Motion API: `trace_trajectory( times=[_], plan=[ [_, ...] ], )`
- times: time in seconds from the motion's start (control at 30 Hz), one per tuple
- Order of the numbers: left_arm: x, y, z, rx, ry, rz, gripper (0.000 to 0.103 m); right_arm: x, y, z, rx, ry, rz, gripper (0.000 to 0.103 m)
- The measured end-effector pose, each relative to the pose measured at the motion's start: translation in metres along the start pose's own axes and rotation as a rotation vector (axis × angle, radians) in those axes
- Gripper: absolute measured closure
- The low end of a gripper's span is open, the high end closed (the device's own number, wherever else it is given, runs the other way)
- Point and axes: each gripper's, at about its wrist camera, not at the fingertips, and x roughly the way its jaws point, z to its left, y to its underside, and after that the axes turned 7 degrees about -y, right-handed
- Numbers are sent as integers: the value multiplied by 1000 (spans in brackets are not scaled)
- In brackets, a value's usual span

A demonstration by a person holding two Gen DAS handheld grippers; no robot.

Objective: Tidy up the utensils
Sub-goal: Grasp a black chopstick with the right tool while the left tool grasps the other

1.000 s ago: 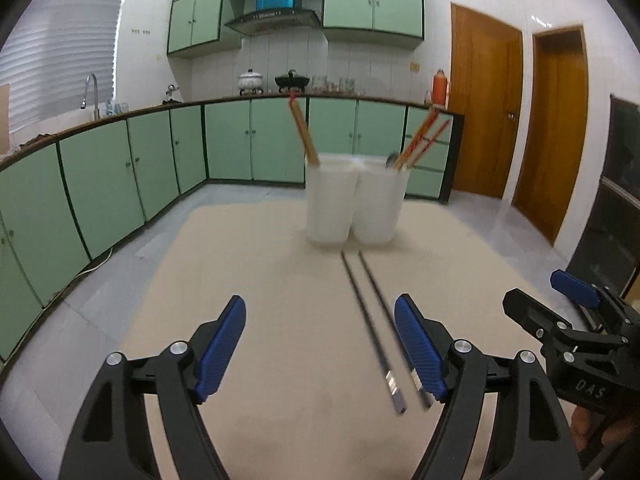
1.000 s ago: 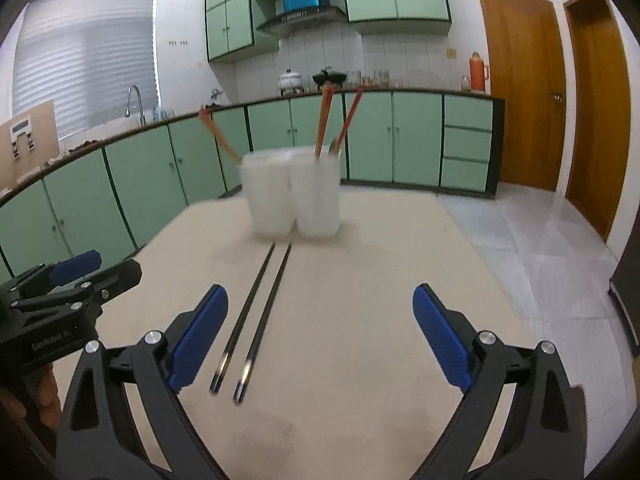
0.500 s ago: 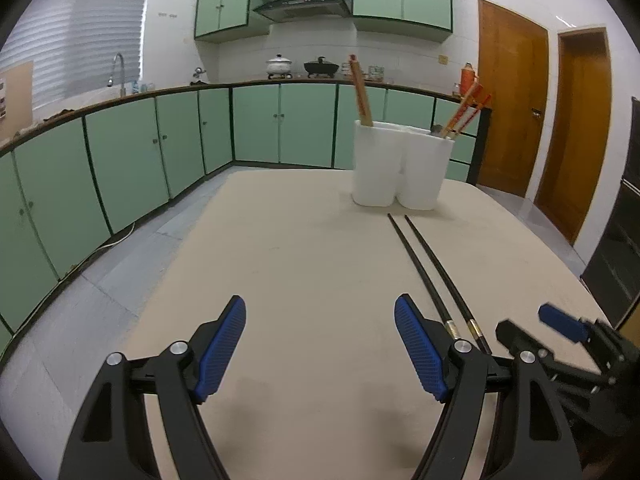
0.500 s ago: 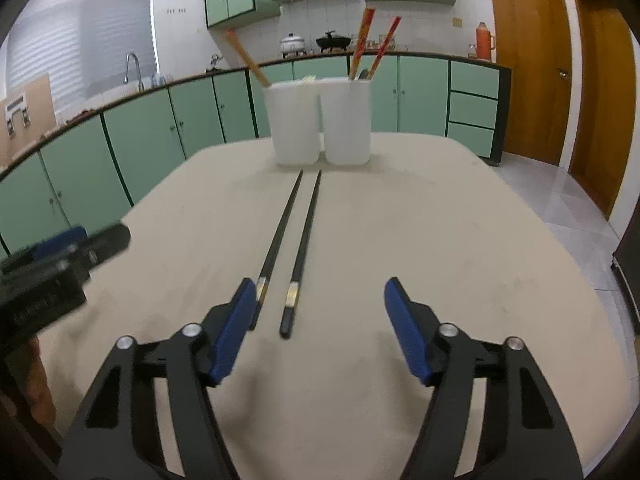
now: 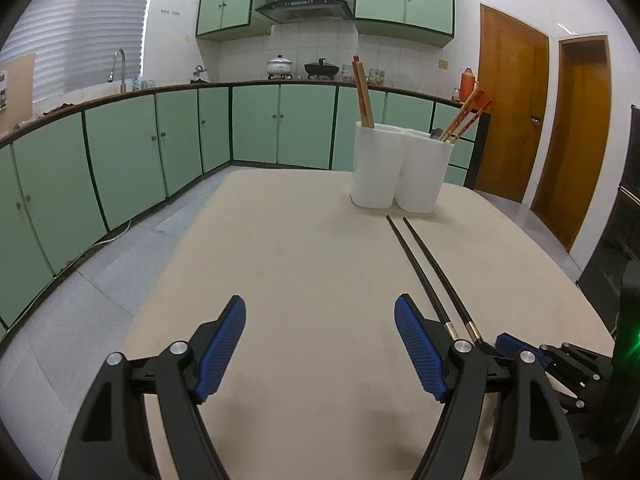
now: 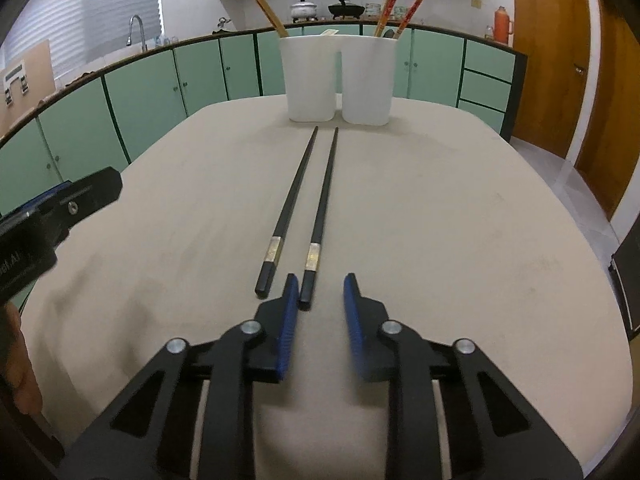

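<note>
Two black chopsticks (image 6: 316,200) with metal bands lie side by side on the beige table (image 6: 440,220), pointing at two white holders (image 6: 338,80) that hold wooden and red chopsticks. My right gripper (image 6: 320,300) is partly closed, its jaws straddling the thick end of the right chopstick, not touching it. My left gripper (image 5: 320,336) is wide open and empty, left of the black chopsticks (image 5: 432,276); the holders (image 5: 400,168) stand far ahead of it. The right gripper's blue tip (image 5: 516,350) shows at the chopstick ends.
The left gripper's body (image 6: 56,208) sits at the left of the right wrist view. Green kitchen cabinets (image 5: 120,160) run behind the table, wooden doors (image 5: 512,100) at right. The table edge drops to a tiled floor (image 5: 80,320) on the left.
My right gripper has moved forward and right onto the near end of the right chopstick and narrowed its jaws. The left gripper has shifted a little and stays open.
</note>
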Motion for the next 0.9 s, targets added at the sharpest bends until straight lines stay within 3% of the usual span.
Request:
trace_trajectory(
  times=[0.1, 0.3, 0.9],
  plan=[
    [2, 3, -2, 2, 1, 13, 28, 1, 0, -1, -1, -16, 9, 97],
    [5, 8, -11, 27, 1, 44, 28, -2, -1, -11, 27, -46, 13, 97],
    [18, 20, -77, 59, 49, 139, 32, -34, -3, -81, 165, 2, -76, 97]
  ],
)
